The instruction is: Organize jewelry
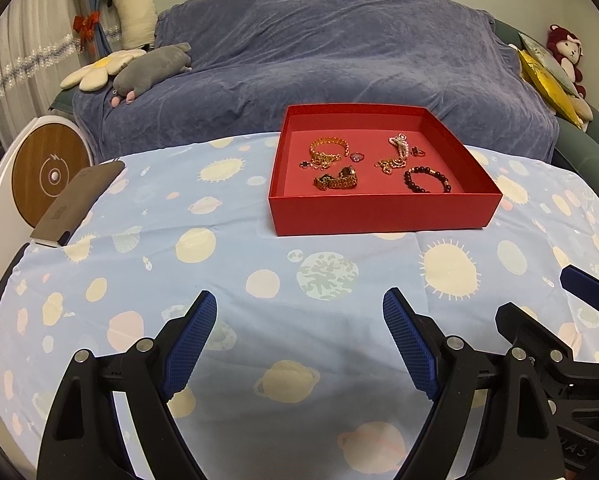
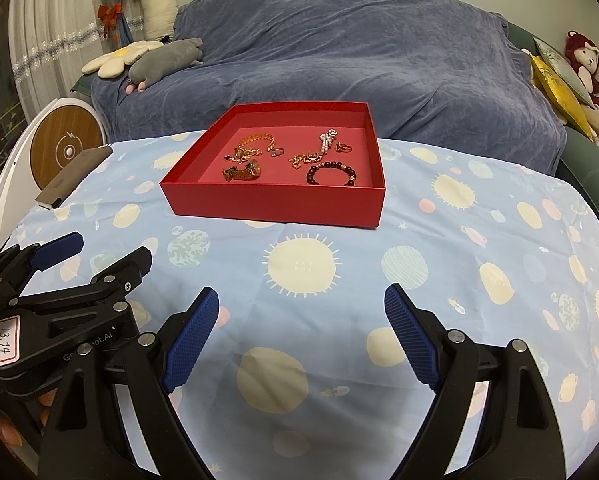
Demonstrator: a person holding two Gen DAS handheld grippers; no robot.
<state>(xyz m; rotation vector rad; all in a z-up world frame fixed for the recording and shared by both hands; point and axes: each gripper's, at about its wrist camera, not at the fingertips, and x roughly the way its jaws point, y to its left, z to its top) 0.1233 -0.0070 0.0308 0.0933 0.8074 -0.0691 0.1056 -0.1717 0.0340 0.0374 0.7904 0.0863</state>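
Both grippers hover low over the planet-print cloth point(image 1: 227, 264), short of the red tray point(image 1: 383, 210), touching nothing. Left gripper point(image 1: 299, 344): jaws spread wide, empty. Right gripper point(image 2: 301, 340): likewise wide, empty. All jewelry lies loose on the tray floor: gold chain bracelet point(image 1: 327, 150) at rear left, gold watch point(image 1: 337, 181) in front of it, small ring point(image 1: 357, 156) near centre, pearl piece point(image 1: 399, 145) at rear right, dark bead bracelet point(image 1: 426, 180) at front right. Judgement: everything is light; the chains are limp and will sag and may snag on neighbours, so pinch across a bunched section. The bead bracelet looks semi-rigid, with round, slippery beads; grip across the loop's strand. The watch is probably the heaviest; take it by the band. The ring is tiny and hard, likely to skid; close on it slowly. Tray walls limit the approach; come from above.
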